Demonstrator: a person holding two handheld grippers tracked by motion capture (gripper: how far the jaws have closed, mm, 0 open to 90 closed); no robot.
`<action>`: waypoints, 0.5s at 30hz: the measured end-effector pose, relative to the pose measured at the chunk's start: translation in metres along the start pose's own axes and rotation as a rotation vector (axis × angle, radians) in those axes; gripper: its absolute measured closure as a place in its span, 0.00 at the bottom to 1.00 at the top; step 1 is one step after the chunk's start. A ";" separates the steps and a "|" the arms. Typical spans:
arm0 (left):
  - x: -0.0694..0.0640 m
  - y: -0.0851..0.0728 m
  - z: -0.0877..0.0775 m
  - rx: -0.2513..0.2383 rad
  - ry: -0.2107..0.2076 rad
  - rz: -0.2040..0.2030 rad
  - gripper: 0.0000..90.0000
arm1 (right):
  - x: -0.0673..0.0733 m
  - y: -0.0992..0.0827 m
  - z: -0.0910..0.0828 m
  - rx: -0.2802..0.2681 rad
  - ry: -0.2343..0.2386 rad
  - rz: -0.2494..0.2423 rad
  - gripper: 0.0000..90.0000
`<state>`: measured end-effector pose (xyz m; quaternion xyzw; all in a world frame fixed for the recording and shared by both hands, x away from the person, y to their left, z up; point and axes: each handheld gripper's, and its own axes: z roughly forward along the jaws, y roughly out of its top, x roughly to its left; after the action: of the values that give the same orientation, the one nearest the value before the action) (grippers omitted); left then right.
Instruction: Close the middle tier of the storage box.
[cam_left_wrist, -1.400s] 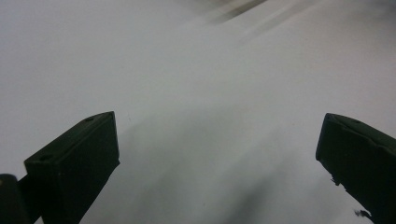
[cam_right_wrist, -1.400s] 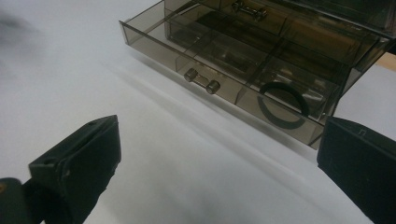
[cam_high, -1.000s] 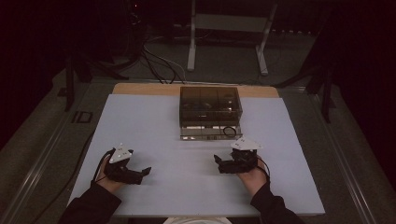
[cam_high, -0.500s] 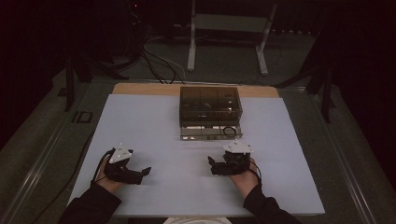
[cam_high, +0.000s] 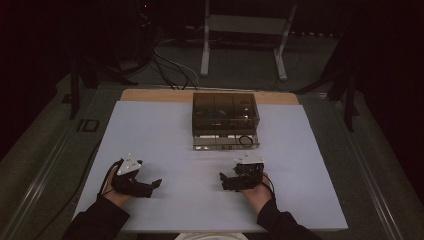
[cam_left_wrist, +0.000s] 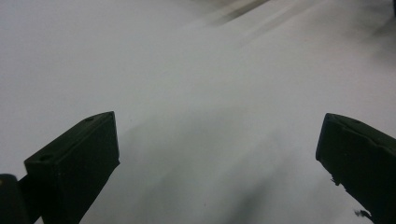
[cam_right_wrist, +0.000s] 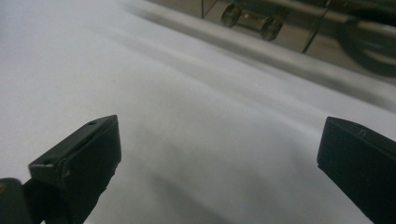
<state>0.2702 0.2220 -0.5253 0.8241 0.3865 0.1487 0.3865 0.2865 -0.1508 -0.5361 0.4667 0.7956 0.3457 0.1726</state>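
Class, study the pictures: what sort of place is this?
Probably a dim lab or recording workshop: a white-topped table, loose black cables on the floor and a grey metal stand behind it.

High cam looks down/fwd over whole bench (cam_high: 165, 130); both tool cams sit low, close to its white top; right sees box (cam_right_wrist: 299, 32).

Your surface (cam_high: 165, 135) is covered by a matt white sheet, smooth and free of glare, with a strip of bare light wood (cam_high: 150, 95) showing along its far edge. The storage box (cam_high: 225, 112) on it looks like smoke-tinted clear plastic, glossy, with a clear drawer front and a clear knob (cam_right_wrist: 252, 21). Your left tool (cam_high: 150, 186) and right tool (cam_high: 226, 181) have matt black plastic jaws, slightly rough, and each carries a pale grey matt plate on top.
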 end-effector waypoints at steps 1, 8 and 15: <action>0.000 0.000 0.000 -0.003 -0.001 -0.004 0.01 | -0.001 0.000 0.003 0.012 0.011 0.008 0.00; 0.000 0.000 0.000 -0.001 -0.002 -0.002 0.01 | -0.003 0.001 0.008 0.033 0.017 0.007 0.00; 0.000 0.000 0.000 -0.002 -0.003 -0.005 0.01 | -0.007 0.004 0.005 0.020 0.018 0.014 0.16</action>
<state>0.2703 0.2220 -0.5254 0.8229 0.3877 0.1470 0.3884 0.2953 -0.1532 -0.5376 0.4706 0.7972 0.3433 0.1583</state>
